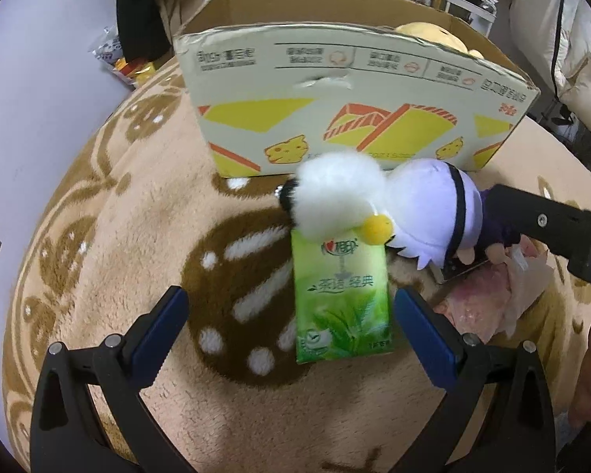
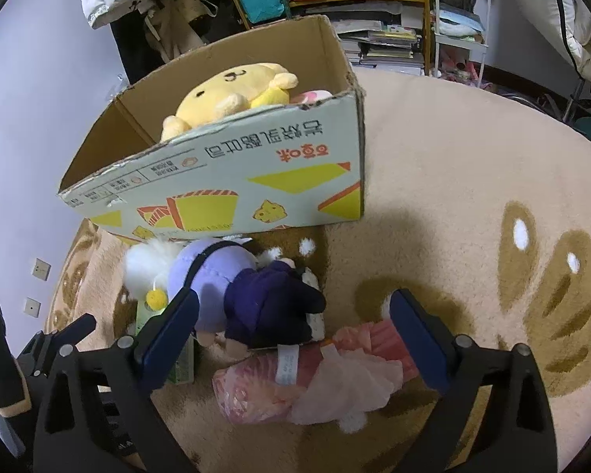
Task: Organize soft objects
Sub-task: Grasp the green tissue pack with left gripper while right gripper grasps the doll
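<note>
A green tissue pack [image 1: 341, 299] lies on the beige rug between the fingers of my open left gripper [image 1: 291, 315], nearer the right finger. A white fluffy pom-pom [image 1: 335, 197] with a yellow ball rests on its far end. Beside it lies a plush doll [image 1: 433, 209] with a lavender head and dark purple body [image 2: 272, 307]. My right gripper [image 2: 295, 327] is open above the doll's body and a pink plastic-wrapped soft item [image 2: 307, 382]. The cardboard box [image 1: 346, 98] stands behind, holding a yellow plush [image 2: 224, 98].
The round beige rug [image 2: 453, 181] with brown patterns has free room to the right. Shelves [image 2: 374, 19], bags and hanging clothes crowd the back wall. The other gripper's black frame [image 1: 551, 232] shows at the right of the left wrist view.
</note>
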`<action>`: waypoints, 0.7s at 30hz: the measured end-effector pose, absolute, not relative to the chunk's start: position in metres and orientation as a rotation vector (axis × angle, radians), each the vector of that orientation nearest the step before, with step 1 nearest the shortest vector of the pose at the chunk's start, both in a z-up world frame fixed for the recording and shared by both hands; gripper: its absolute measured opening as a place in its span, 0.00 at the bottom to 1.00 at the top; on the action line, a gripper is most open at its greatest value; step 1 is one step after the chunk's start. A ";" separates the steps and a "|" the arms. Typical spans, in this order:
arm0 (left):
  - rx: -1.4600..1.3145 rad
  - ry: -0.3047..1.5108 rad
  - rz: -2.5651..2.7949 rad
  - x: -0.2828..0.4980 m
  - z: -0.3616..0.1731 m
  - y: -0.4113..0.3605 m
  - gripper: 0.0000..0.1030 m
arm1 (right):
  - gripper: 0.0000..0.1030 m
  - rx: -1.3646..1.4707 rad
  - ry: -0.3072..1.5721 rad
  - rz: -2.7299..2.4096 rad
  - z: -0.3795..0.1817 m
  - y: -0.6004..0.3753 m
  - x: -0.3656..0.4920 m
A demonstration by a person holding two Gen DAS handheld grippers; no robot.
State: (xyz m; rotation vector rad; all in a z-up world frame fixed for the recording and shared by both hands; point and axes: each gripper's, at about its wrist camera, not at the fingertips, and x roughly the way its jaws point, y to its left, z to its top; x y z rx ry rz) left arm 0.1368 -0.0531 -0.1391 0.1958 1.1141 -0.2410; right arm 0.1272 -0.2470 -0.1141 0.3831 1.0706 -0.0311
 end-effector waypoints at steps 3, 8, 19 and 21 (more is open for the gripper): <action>0.204 1.126 -0.240 0.136 -0.141 -0.057 1.00 | 0.90 0.375 1.074 -0.012 -0.115 -0.243 0.129; 0.225 1.156 -0.215 0.139 -0.149 -0.061 1.00 | 0.82 0.387 1.088 0.028 -0.120 -0.236 0.132; 0.301 1.192 -0.216 0.152 -0.160 -0.078 0.97 | 0.56 0.444 1.106 0.074 -0.128 -0.231 0.129; 0.304 1.206 -0.210 0.152 -0.163 -0.077 0.93 | 0.56 0.440 1.119 0.075 -0.130 -0.230 0.129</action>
